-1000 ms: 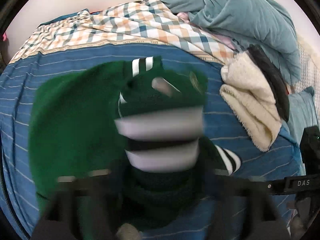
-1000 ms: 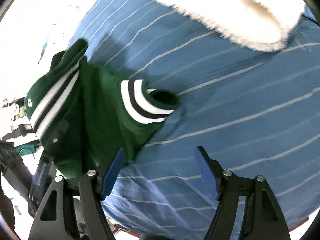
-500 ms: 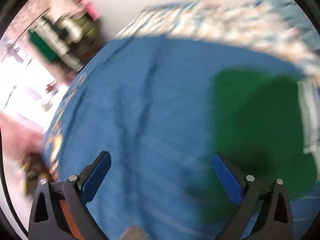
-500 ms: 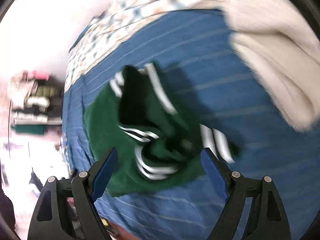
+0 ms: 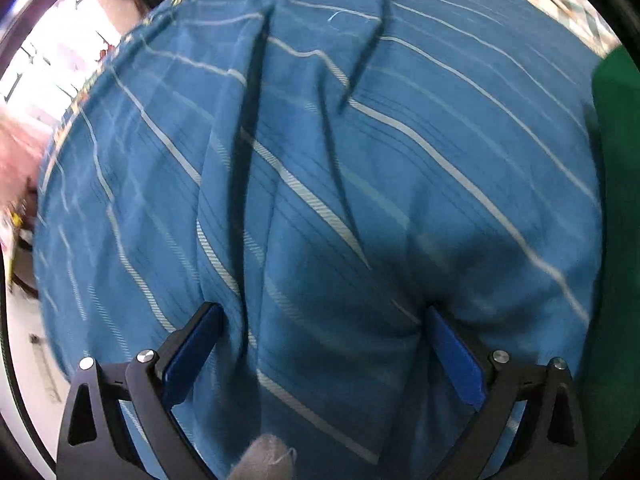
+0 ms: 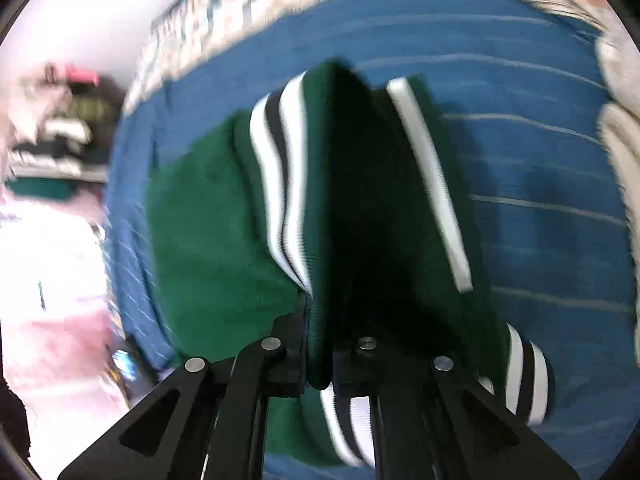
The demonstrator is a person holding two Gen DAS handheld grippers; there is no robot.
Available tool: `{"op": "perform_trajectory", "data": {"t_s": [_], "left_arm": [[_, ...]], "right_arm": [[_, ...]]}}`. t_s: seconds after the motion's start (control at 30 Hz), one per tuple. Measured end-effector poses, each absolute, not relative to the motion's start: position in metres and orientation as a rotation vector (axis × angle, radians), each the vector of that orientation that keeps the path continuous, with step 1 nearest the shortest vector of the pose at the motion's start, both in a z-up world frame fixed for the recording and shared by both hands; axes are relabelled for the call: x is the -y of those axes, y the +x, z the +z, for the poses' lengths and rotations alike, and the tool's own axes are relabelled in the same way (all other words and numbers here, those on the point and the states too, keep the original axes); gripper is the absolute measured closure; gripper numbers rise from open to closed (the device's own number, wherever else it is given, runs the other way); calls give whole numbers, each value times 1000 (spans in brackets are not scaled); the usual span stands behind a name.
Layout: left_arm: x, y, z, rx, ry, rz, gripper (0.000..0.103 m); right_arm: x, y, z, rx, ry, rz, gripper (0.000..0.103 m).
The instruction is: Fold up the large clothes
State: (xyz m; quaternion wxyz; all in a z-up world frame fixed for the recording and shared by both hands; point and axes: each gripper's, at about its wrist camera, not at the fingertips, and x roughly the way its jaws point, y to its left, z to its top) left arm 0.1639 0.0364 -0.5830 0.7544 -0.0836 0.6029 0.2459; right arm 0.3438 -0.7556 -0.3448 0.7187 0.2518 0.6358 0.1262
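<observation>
Nearest in the right wrist view, the right gripper (image 6: 320, 344) has just closed and now pinches a fold of the green sweater (image 6: 208, 220), whose white-and-black striped trim (image 6: 284, 184) rises between the black arms. The garment lies bunched on the blue striped bedsheet (image 6: 540, 168). The left gripper (image 5: 326, 344) hangs spread wide over wrinkled sheet, holding nothing, with green cloth at the far right. Farther off runs a checked blanket (image 6: 280, 4).
</observation>
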Motion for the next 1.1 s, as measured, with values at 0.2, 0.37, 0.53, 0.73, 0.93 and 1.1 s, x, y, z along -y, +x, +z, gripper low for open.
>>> {"op": "perform_trajectory", "data": {"t_s": [0.2,0.37,0.53,0.73,0.93,1.1], "left_arm": [[-40,174,-573,-1375,-137,511,0],[-23,172,-515,-1273,-107,454,0],[10,166,-470,-1172,-14,413,0],[58,172,-484,-1205,24,205,0],[107,130,-527,-1380,125,33,0],[92,106,-519,-1423,124,56,0]], "right_arm": [[810,332,-349,-1455,674,52,90],[827,316,-330,-1416,756,87,22],[852,261,-341,-1450,947,-25,22],[832,245,-400,-1527,1219,29,82],[861,228,-338,-1308,1169,-74,96],[883,222,-372,-1482,1069,-77,93]]}}
